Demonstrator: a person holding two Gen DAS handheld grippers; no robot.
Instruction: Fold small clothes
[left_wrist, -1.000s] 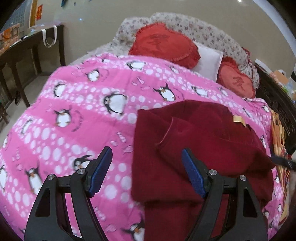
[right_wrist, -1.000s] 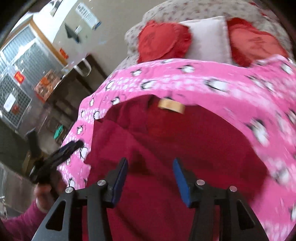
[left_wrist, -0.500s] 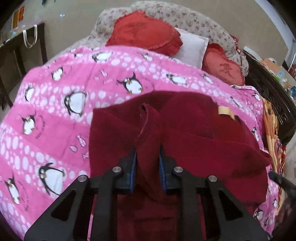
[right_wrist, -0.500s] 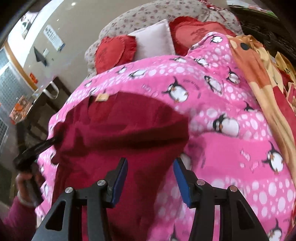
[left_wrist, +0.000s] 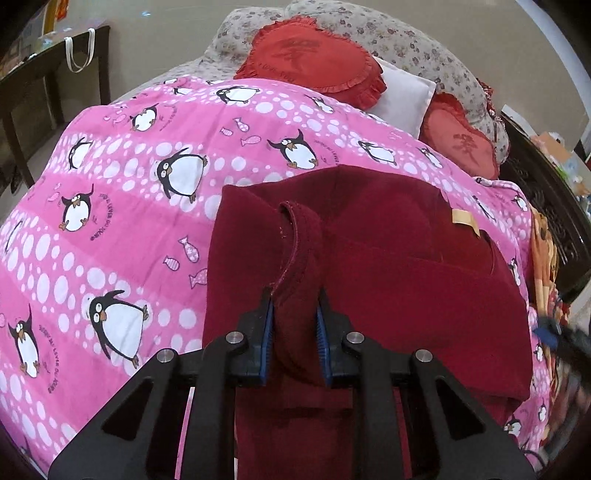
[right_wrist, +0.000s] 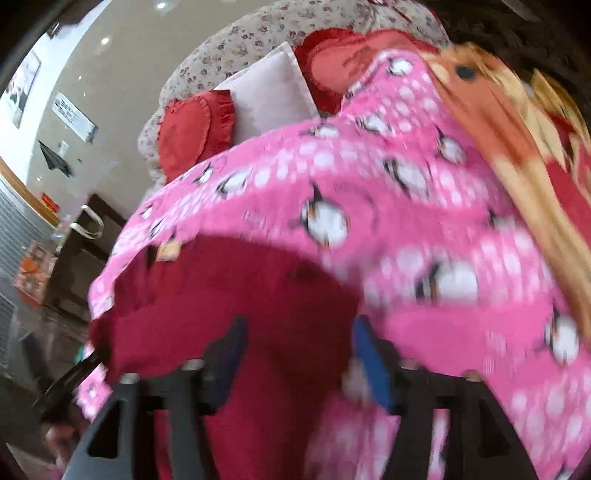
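A dark red fleece garment (left_wrist: 406, 266) with a tan label (left_wrist: 466, 220) lies on the pink penguin blanket (left_wrist: 110, 229). My left gripper (left_wrist: 294, 306) is shut on a raised fold of its hemmed sleeve edge, near the garment's left side. The right wrist view is blurred. There the right gripper (right_wrist: 299, 332) hovers over the garment's (right_wrist: 229, 280) right edge with its jaws opening. Red cloth lies under the gap, and the pads do not press on it. The right gripper's blue pad (left_wrist: 550, 334) shows at the left view's right edge.
Two red heart cushions (left_wrist: 314, 59) and a white pillow (left_wrist: 402, 99) rest against a floral headboard (left_wrist: 424, 40). A dark wooden table (left_wrist: 44, 85) stands to the left of the bed. An orange patterned blanket (right_wrist: 498, 122) lies along the bed's right side.
The left gripper went from wide open beside the garment to shut on the sleeve fold and has held it since. The right gripper swung to the garment's right edge and its jaws widened.
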